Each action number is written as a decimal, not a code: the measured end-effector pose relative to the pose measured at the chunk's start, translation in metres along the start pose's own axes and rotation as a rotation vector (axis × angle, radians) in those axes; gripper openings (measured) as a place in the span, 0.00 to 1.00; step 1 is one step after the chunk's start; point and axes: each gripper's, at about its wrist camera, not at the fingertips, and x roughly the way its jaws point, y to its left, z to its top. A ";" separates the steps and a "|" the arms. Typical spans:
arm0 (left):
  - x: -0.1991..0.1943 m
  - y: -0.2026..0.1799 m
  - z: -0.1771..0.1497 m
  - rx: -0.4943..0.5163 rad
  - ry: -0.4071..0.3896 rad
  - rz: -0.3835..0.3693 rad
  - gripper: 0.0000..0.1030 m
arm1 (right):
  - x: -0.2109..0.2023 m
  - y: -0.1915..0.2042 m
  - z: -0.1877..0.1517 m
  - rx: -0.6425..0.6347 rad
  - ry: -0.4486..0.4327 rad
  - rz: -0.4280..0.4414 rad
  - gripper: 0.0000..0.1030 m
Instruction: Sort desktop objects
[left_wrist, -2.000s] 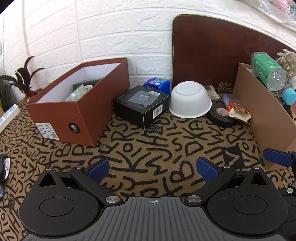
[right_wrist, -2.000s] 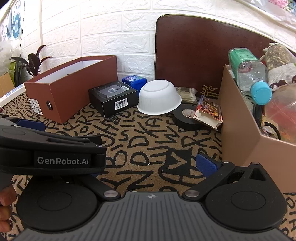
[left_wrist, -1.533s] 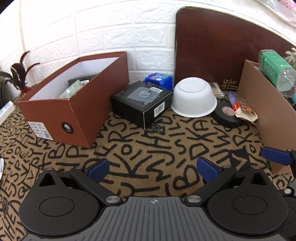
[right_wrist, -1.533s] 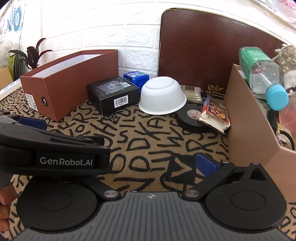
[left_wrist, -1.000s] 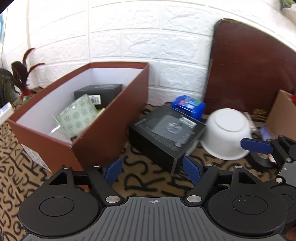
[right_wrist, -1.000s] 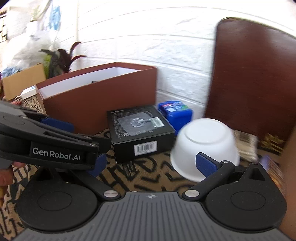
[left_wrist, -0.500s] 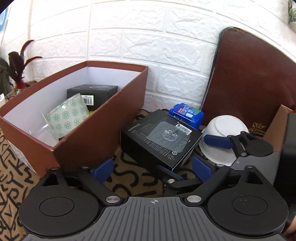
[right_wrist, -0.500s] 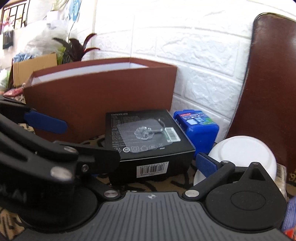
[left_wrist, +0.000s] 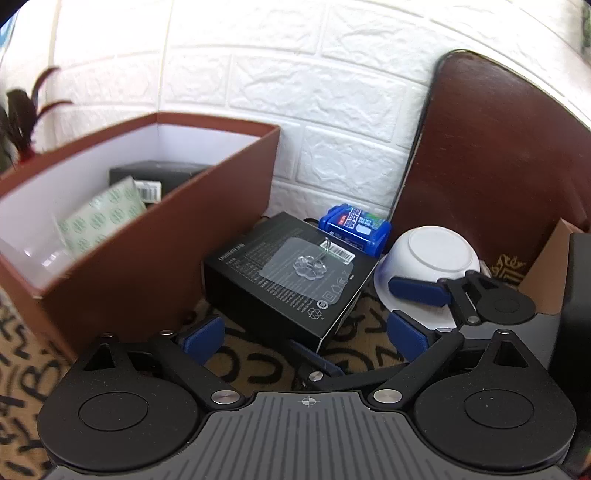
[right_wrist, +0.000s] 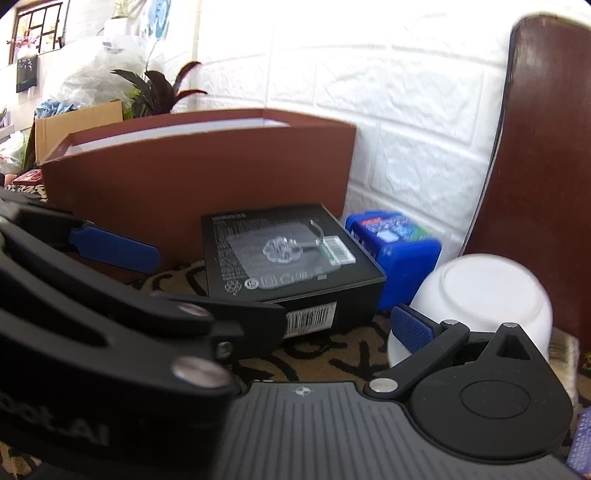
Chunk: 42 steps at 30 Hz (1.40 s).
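I am seeing the brown box (left_wrist: 155, 273) lying at nine o'clock, the black carton (left_wrist: 288, 277) sitting dead ahead at twelve on the patterned cloth (left_wrist: 255, 365). My left gripper (left_wrist: 303, 332) is hanging spread wide and empty before it. At two o'clock my right gripper (left_wrist: 369, 325) is reaching in with spread jaws, gripping nothing, beside the upturned white bowl (left_wrist: 439, 254).

White brick wall (left_wrist: 332, 92), dark-leaved plant (right_wrist: 162, 88), patterned cloth (left_wrist: 26, 369).
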 end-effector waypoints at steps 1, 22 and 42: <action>0.003 0.005 0.001 -0.019 0.009 -0.002 0.96 | 0.002 -0.001 0.002 -0.004 0.003 0.002 1.00; 0.012 0.000 0.008 0.050 0.115 -0.206 0.40 | -0.016 0.026 -0.008 -0.042 -0.033 0.005 0.53; -0.009 0.040 -0.013 -0.058 0.029 -0.053 0.79 | -0.005 0.036 -0.005 -0.172 -0.033 -0.181 0.92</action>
